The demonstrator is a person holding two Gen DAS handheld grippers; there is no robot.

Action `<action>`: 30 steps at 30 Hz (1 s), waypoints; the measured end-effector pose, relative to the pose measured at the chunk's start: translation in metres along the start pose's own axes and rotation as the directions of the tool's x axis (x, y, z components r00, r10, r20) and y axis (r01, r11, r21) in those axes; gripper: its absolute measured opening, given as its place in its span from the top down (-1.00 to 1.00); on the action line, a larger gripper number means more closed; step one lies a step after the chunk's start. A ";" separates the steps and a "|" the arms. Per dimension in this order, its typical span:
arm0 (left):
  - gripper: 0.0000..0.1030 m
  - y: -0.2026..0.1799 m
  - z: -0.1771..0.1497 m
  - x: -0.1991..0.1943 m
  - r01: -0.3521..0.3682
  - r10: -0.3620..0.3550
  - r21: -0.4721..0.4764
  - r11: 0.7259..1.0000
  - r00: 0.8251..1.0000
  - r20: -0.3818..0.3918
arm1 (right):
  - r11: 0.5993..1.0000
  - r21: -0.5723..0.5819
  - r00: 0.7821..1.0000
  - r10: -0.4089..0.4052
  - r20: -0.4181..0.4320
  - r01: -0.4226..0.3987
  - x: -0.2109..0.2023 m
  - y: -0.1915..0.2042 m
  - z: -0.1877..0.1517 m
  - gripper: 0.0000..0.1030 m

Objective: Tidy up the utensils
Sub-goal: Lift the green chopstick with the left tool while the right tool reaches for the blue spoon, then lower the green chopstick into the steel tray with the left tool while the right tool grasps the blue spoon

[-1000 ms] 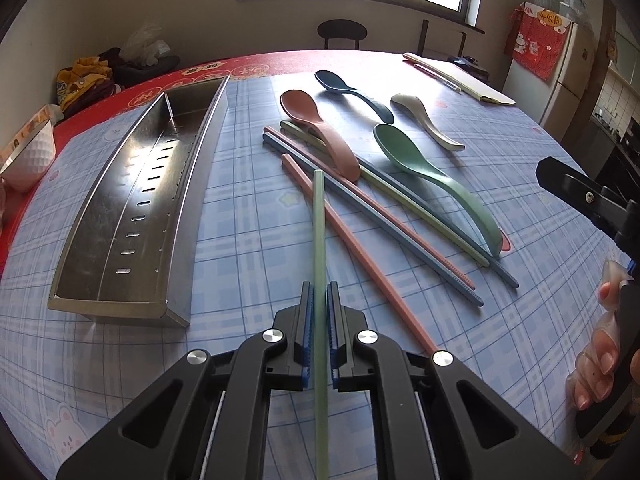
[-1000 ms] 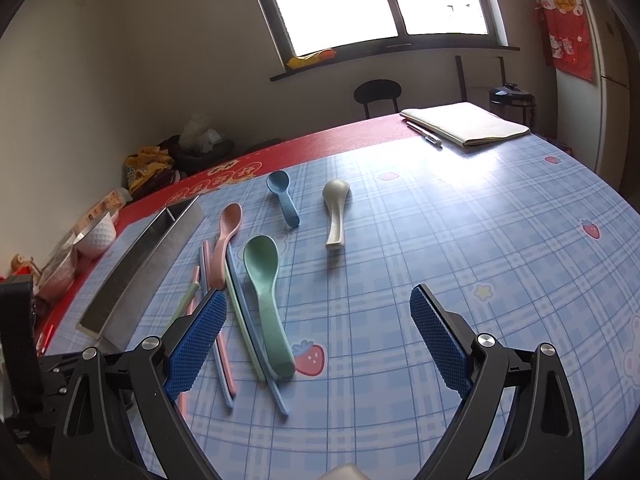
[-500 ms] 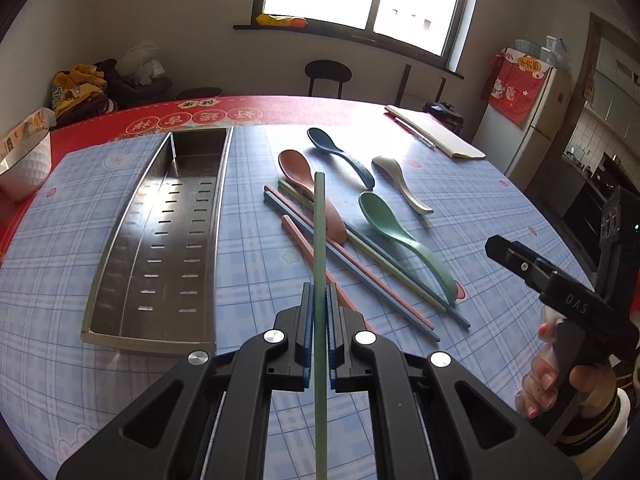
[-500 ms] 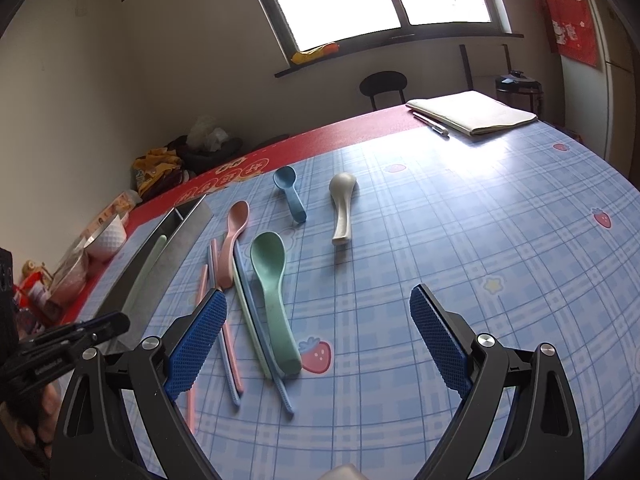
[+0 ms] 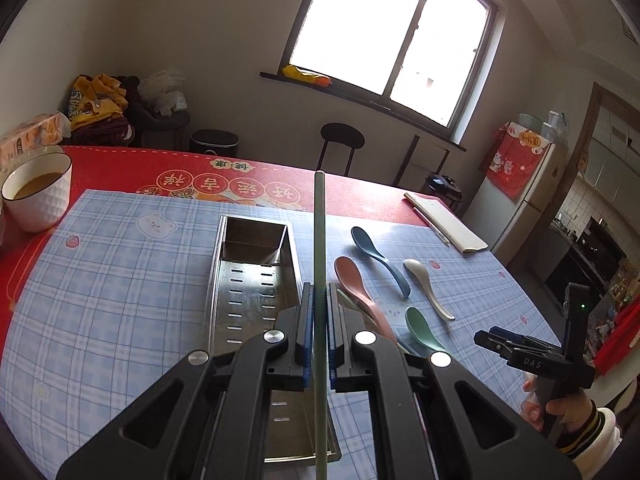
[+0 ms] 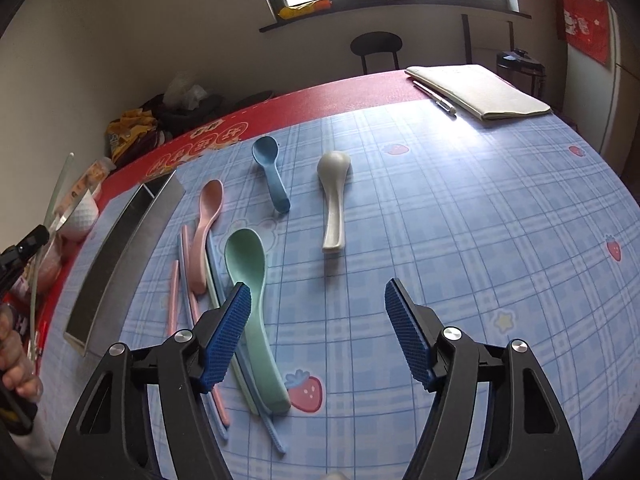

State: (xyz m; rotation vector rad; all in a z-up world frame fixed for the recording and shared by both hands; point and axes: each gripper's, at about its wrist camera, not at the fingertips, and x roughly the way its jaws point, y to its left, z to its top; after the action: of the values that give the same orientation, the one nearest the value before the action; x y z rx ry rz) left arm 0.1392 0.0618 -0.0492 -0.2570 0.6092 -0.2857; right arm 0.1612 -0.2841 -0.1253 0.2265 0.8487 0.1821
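Observation:
My left gripper (image 5: 316, 336) is shut on a green chopstick (image 5: 320, 248) and holds it in the air, tilted up, over the right side of the steel tray (image 5: 216, 280). Pink (image 5: 356, 288), blue (image 5: 376, 254), white (image 5: 428, 284) and green (image 5: 422, 330) spoons lie right of the tray. My right gripper (image 6: 318, 336) is open and empty above the cloth, with the green spoon (image 6: 252, 300), pink spoon (image 6: 206, 232) and several chopsticks (image 6: 188, 304) by its left finger. The tray (image 6: 120, 248) lies at its left.
A white bowl (image 5: 38, 192) with brown liquid stands at the table's left edge. A notebook (image 6: 480, 90) and pen (image 6: 434, 98) lie at the far right. A black chair (image 5: 342, 148) stands beyond the table.
My left gripper has lifted the green chopstick off the table and carried it left over the tray, tip tilting up. My right gripper has come down and forward a little, still open.

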 end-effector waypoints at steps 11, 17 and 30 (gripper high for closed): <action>0.89 0.052 0.004 0.019 0.043 -0.043 -0.137 0.990 0.999 0.009 | 0.967 -0.248 0.991 -0.089 -0.101 0.062 0.084 0.062 0.084 0.28; 0.89 0.057 0.005 0.016 0.046 -0.043 -0.148 0.988 0.999 0.024 | 0.976 -0.202 0.972 -0.126 -0.197 0.085 0.142 0.075 0.111 0.36; 0.89 0.057 -0.001 0.022 0.035 -0.035 -0.150 0.988 0.999 0.000 | 0.996 -0.050 0.976 -0.082 -0.199 0.074 0.152 0.067 0.111 0.73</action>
State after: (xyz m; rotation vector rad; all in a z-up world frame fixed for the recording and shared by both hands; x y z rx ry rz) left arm 0.1667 0.1075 -0.0803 -0.4122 0.6304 -0.2743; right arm 0.3391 -0.1963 -0.1454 0.1361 1.0521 0.1507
